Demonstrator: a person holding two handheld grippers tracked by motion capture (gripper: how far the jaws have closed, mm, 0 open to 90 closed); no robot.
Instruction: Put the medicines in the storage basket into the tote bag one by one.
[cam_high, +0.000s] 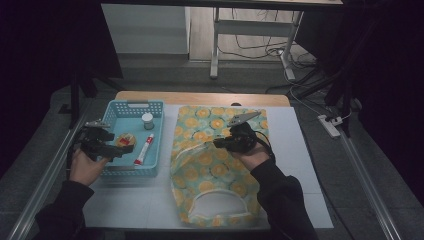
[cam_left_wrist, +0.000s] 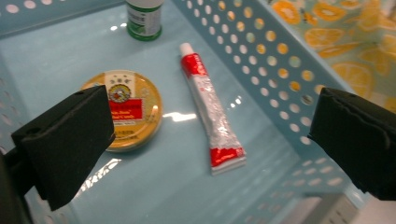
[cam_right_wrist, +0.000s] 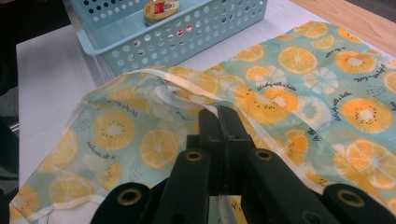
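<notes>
1. Right now the right hand-held gripper (cam_right_wrist: 219, 112) has its jaws pressed together on the white-trimmed edge of the fruit-print bag (cam_high: 210, 165), lifting that edge off the rest of the cloth.
2. Lying flat on the desk (cam_high: 300, 165) just right of the blue basket (cam_high: 156, 145), the bag runs its long axis from the person toward the far edge, with its cut-out handle opening at the near end.
3. Its material is thin, soft and slightly glossy, teal with orange and lemon slices, bound in pale tape.
4. Over the basket's near left part, the left hand-held gripper (cam_left_wrist: 210, 140) hangs with its jaws spread wide and nothing between the pads.
5. Inside the basket lies a red-and-silver tube (cam_left_wrist: 210, 109), crimped end nearer the left hand-held gripper, white cap pointing toward the basket's far wall.
6. Just left of the tube sits a round yellow tin (cam_left_wrist: 126, 109), flat and lid up.
7. Beyond both, near the basket's far wall, stands a small green-labelled bottle (cam_left_wrist: 144, 18).
8. Perforated plastic walls ring the basket, and the right-hand wall stands between the tube and the bag.
</notes>
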